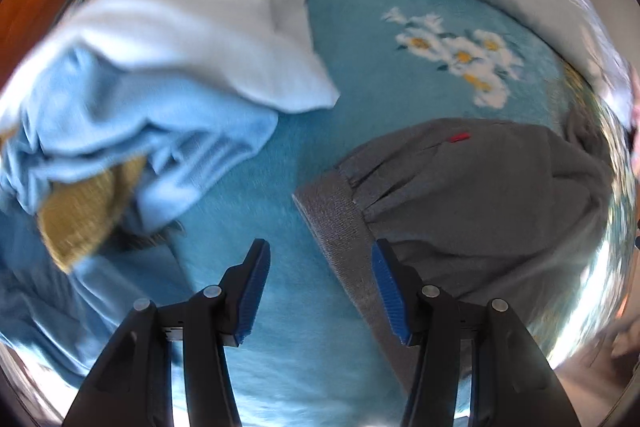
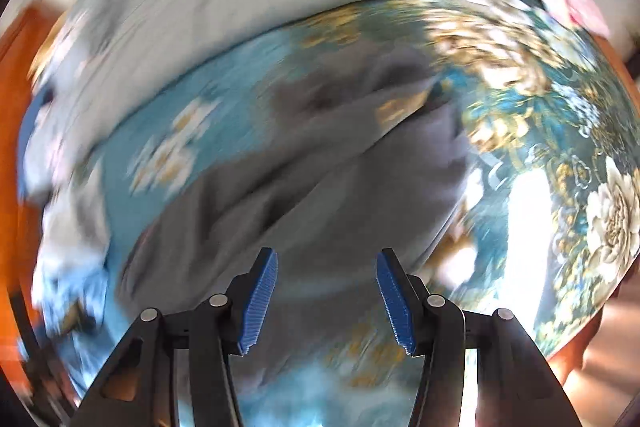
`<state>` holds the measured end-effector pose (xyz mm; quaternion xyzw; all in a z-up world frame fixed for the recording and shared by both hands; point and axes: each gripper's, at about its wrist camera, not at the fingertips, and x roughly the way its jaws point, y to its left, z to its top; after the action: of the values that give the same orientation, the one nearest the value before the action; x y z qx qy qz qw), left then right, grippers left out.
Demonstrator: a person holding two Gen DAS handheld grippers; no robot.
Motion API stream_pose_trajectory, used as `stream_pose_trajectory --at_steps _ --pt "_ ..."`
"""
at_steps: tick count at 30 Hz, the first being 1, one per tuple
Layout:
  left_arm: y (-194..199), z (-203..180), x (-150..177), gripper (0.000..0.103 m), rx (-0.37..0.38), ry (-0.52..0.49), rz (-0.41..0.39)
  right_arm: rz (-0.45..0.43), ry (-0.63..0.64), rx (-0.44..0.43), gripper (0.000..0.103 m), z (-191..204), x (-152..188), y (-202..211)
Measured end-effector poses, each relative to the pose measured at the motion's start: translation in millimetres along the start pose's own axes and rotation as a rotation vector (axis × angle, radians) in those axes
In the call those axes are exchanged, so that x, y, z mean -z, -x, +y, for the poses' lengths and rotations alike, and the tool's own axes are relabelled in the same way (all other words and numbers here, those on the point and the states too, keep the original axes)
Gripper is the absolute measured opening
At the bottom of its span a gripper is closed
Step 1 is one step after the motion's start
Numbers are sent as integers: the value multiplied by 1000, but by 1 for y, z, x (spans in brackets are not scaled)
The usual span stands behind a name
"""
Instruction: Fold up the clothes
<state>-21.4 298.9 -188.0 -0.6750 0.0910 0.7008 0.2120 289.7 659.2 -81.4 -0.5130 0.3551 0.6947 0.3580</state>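
Bare blanket (image 1: 352,39) between laundry heap (image 1: 140,99) and grey garment (image 1: 480,187).

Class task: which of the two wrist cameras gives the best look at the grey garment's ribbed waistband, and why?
The left wrist view: the ribbed waistband is sharp there, running diagonally past the open left gripper, with gathers and a small red tag visible. The right wrist view shows only the grey garment as a motion-blurred mass; no waistband can be made out.

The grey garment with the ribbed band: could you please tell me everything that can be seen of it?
The grey garment lies crumpled on the blue floral bedspread, apart from the pile of light blue clothes. It looks like soft knit cloth, with a lighter ribbed band along one edge, gathers beside it and a small red tag. The open left gripper hovers at the band, holding nothing. The right wrist view shows it blurred, spread in folds.
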Motion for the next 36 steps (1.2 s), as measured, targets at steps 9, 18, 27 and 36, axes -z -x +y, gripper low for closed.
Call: stream_pose_trajectory --at_steps 9,18,27,36 --pt "-49 -14 4 54 -35 164 -2 14 -158 -28 55 -74 -128 -80" --pt "-73 -21 -5 54 -51 189 55 88 -162 -63 40 -86 -160 -130" --pt "-73 -20 -7 38 -29 226 48 73 -165 -129 4 -90 -160 -118" --pt "-53 -20 -7 4 39 260 4 -62 -228 -249 3 -112 -157 -49"
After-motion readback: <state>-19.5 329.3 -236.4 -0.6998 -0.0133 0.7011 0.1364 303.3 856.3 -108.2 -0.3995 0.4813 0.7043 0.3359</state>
